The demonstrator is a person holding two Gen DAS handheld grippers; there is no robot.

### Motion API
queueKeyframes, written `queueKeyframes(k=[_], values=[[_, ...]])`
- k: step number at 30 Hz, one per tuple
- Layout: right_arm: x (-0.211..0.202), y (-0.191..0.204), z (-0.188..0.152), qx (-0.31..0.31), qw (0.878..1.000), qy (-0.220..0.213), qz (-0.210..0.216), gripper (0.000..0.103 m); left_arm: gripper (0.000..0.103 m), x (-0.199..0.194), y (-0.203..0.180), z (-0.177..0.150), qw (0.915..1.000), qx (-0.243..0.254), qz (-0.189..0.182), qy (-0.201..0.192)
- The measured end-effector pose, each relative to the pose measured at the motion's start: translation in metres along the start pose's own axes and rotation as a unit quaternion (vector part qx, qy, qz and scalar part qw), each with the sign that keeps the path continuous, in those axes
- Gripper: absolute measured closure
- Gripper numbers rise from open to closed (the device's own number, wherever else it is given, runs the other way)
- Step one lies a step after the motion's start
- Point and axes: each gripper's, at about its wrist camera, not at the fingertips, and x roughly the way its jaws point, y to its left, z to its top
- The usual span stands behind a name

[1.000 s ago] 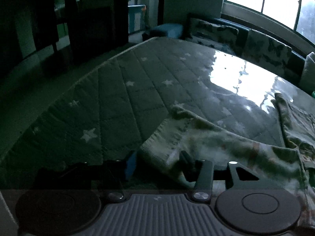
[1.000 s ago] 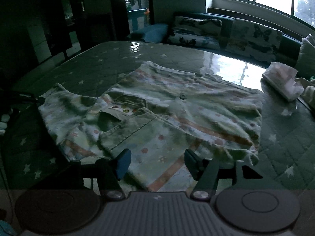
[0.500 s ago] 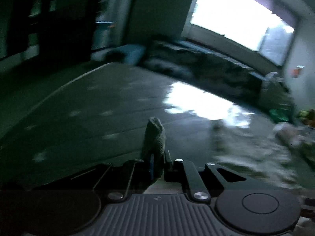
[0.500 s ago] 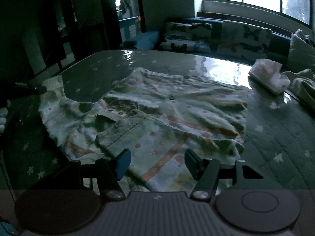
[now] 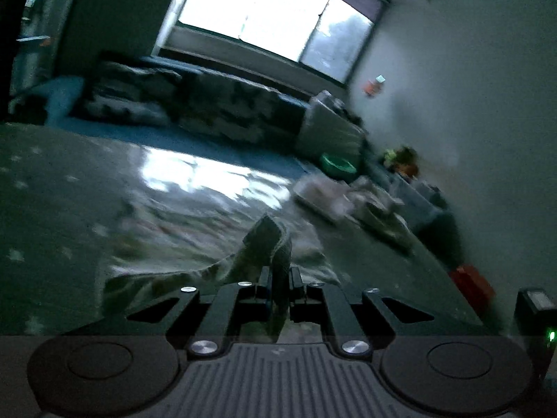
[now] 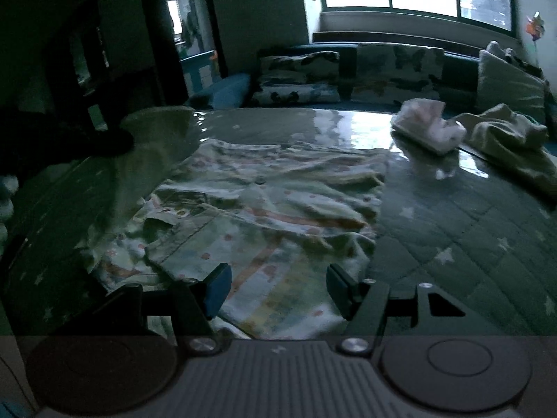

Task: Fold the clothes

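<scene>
**Left wrist view: sleeve pinched, shirt spread on the mat**

We clench our left gripper [image 5: 278,280] on a fold of the shirt [image 6: 264,216], which lies spread on the star-quilted mat [image 6: 452,230]. Our right gripper [image 6: 276,287] hangs released just above the shirt's near hem, gripping nothing. Right of the shirt, well apart, sit a folded bundle [image 6: 430,127] and a crumpled garment [image 6: 511,139].

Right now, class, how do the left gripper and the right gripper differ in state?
The left gripper has its jaws shut on the shirt sleeve, lifting it; the right gripper has jaws apart and holds nothing, hovering above the shirt. Both point down toward the same garment.
</scene>
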Motion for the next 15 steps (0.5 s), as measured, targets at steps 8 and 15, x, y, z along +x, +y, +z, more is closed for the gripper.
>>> queueKeyframes(k=[8, 15], values=[[-0.004, -0.007, 0.002, 0.009, 1.000, -0.009, -0.010, 0.041, 0.085, 0.030, -0.012, -0.026, 0.9969, 0.035, -0.022, 0.067], [0.008, 0.006, 0.018, -0.010, 1.000, -0.021, 0.003, 0.042, 0.080, 0.013, 0.012, -0.017, 0.9980, 0.041, -0.015, 0.046]])
